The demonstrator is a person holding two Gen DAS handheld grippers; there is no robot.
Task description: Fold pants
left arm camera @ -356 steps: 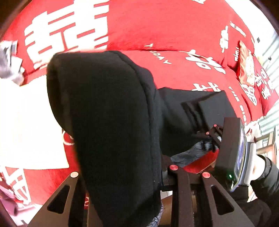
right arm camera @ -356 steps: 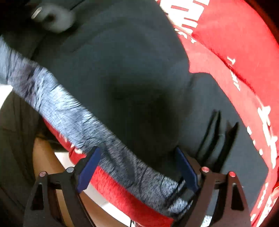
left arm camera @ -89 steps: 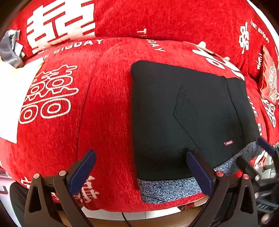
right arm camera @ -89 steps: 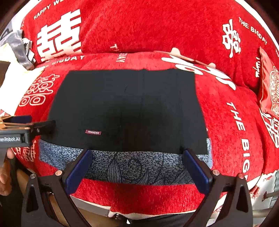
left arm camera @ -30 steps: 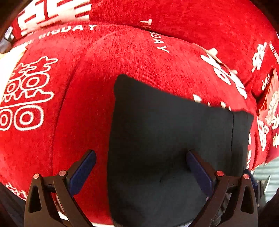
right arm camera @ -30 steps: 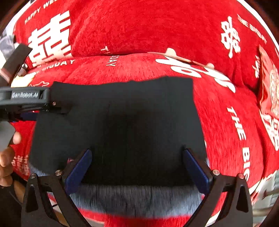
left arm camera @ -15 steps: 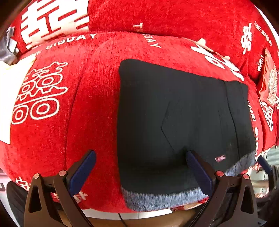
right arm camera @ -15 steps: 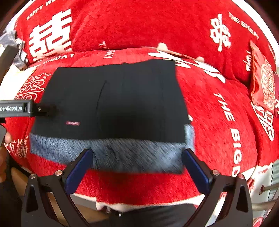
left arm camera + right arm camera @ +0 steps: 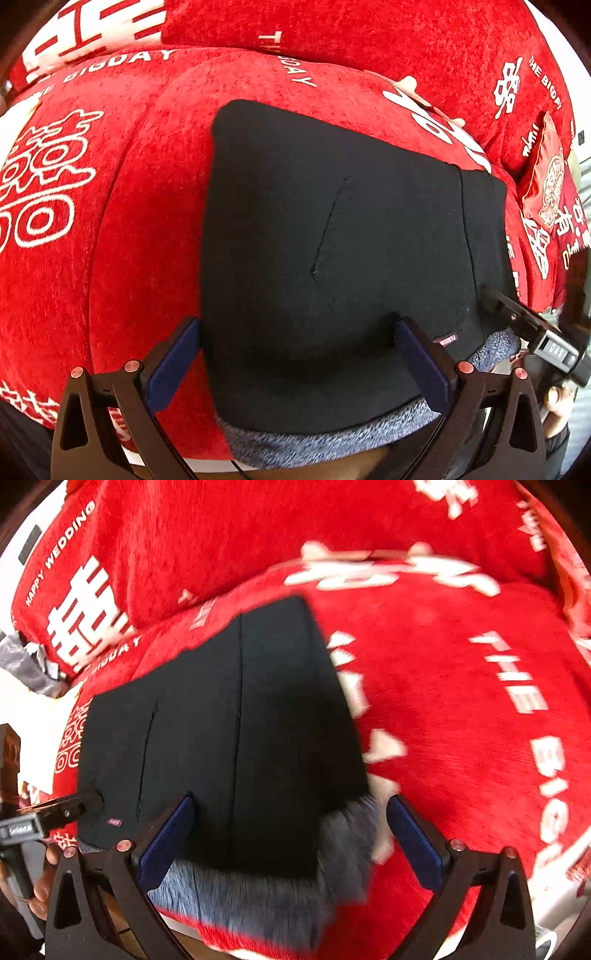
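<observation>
The black pants lie folded into a flat rectangle on the red sofa seat, with a grey fleecy lining strip showing along the near edge. My left gripper is open over the near left part of the pants, holding nothing. The right gripper reaches in at the pants' near right corner. In the blurred right wrist view the pants and the grey strip sit between the open fingers of my right gripper. The left gripper shows at the left edge.
The sofa backrest rises behind the seat, red with white lettering. A red printed pouch leans at the far right. White sheet and grey fabric lie left of the seat. A hand holds the left tool.
The left gripper has moved in closer over the pants. The right wrist view has swung sideways and blurred, with the pants now further left. Both grippers stay open.
</observation>
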